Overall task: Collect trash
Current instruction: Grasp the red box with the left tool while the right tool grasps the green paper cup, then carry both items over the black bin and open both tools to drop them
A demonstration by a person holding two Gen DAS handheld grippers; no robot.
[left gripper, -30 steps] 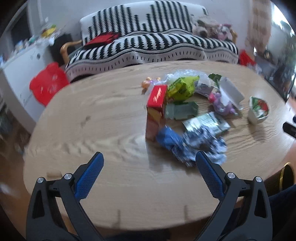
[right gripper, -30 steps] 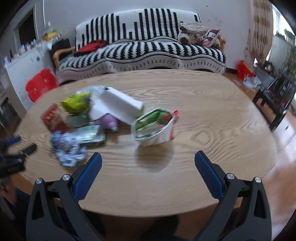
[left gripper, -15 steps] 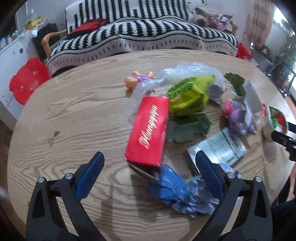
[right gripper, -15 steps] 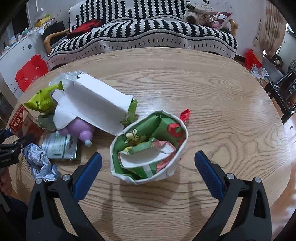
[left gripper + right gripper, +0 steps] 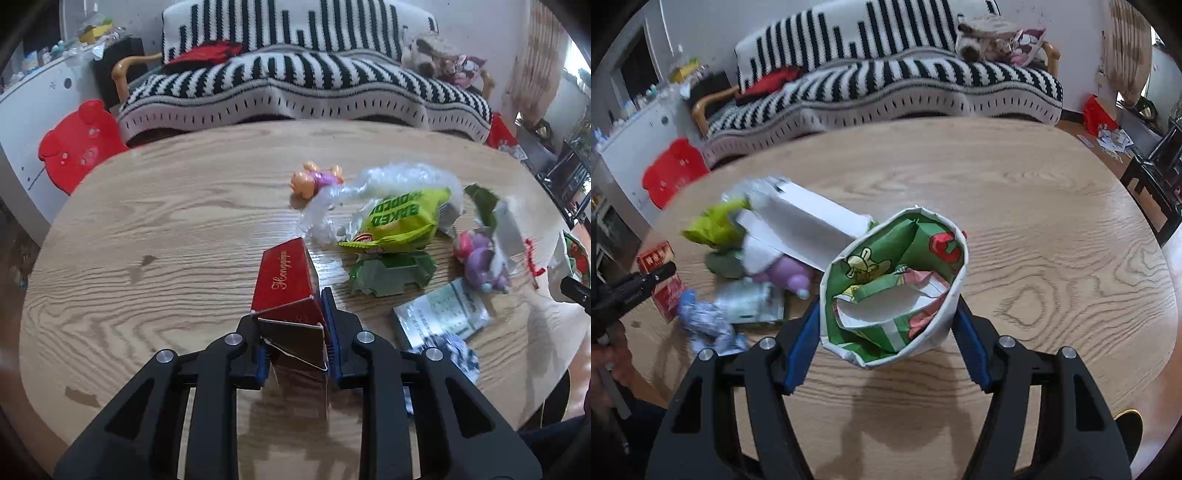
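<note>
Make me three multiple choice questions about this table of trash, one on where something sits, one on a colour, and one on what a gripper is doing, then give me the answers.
1. Where does the small orange doll lie relative to the red box in the left wrist view?
A. Farther from the camera, toward the sofa
B. Inside the paper bag
C. Under the left gripper

2. What colour is the snack bag printed BAKED?
A. Blue
B. Lime green
C. Black

3. What is the left gripper doing?
A. Standing wide open above bare table
B. Closed on the red box
C. Closed on the purple toy

Answers: 1 A, the doll lies beyond the box on the wooden table. 2 B, its wrapper is bright lime green. 3 B, the blue pads press both sides of the box's near end, the jaws having just been closing.
</note>
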